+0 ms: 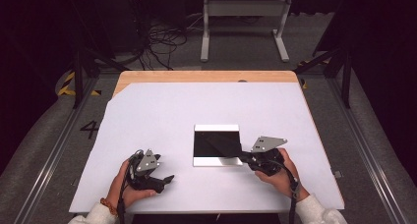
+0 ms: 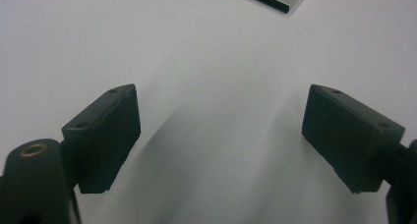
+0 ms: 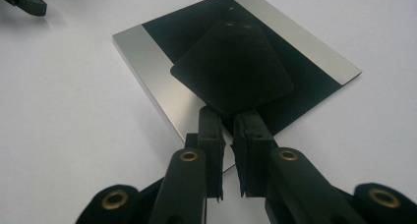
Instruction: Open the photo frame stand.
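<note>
Your right gripper (image 3: pixel 228 130) is clenched near the desk's front edge, its jaws almost together over the near right corner of the black-and-silver plate (image 1: pixel 216 144); whether they pinch anything, I cannot tell. Your left gripper (image 2: pixel 221 135) stands released at the front left, jaws wide over bare white desk (image 1: pixel 162 106).

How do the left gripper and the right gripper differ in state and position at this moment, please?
The left gripper stands wide open over bare white table; the right gripper is nearly shut, pinching a thin black sheet above the mirror-like plate. Left sits apart from the plate, right at its corner. Both are hand-held, with black jaws.
</note>
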